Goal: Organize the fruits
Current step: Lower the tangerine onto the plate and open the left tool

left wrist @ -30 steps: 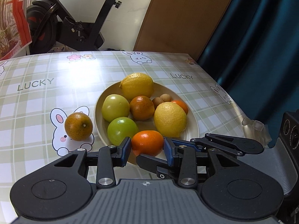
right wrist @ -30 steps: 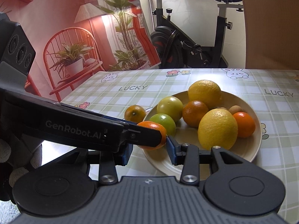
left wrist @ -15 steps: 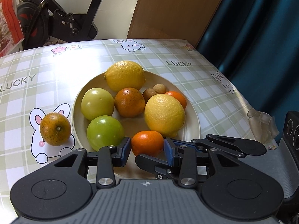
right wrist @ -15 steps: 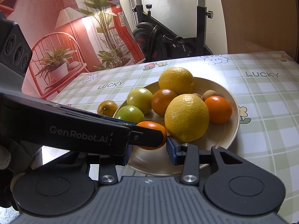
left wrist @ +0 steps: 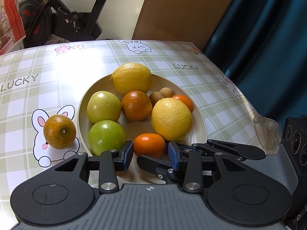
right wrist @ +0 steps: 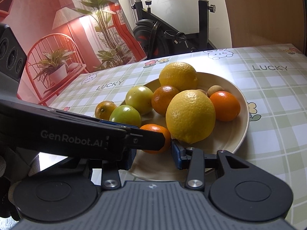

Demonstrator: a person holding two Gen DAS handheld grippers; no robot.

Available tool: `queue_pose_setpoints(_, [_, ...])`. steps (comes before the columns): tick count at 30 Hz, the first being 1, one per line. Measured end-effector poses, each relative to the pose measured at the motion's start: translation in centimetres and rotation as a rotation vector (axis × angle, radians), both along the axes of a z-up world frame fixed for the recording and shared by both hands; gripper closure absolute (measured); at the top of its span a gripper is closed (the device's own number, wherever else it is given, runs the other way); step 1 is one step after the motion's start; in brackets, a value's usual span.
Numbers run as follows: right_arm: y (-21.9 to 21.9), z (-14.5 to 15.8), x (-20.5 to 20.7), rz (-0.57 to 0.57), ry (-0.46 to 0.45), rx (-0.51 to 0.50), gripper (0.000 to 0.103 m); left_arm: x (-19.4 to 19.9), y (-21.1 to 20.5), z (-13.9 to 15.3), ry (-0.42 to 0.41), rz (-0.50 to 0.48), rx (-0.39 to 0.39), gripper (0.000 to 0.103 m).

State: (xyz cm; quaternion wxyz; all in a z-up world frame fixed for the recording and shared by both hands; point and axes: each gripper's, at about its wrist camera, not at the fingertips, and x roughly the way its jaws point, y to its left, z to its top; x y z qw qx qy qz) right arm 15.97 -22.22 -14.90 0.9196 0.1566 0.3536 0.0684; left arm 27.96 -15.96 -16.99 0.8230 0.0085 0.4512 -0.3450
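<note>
Progress note, fruit sorting.

- You are holding the left claw and the right claw side by side at the near rim of the plate, both pointing down at it. One finger of each is crossing into the other's view.
- Both claws are standing narrowly apart. A small mandarin is sitting between the pads of each, low over the near part of the plate. The pads are lying very close to its skin. I cannot tell whether either pair is pressing on it, or whether it is resting on the plate.
- Just beyond the claws, the plate is already carrying two lemons, two green fruits, a speckled orange, a second mandarin and two small brown fruits at the far side.
- One loose orange is lying on the desk, ahead and to the left of the left claw, just beside the plate rim and outside it.

Judgement: you are nearing the end. Most of the fruit is gathered. The mandarin at the claws is being settled, and the loose orange looks like the last piece left to bring in.
</note>
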Motion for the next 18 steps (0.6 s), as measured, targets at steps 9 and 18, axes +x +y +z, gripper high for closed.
queue_pose_setpoints(9, [0.2, 0.2, 0.2, -0.031, 0.016, 0.002, 0.061, -0.5, 1.1, 1.8, -0.029, 0.009, -0.032, 0.062])
queue_pose_setpoints(18, [0.7, 1.5, 0.0, -0.017, 0.017, -0.023, 0.059, -0.7, 3.4, 3.5, -0.075, 0.042, -0.052, 0.062])
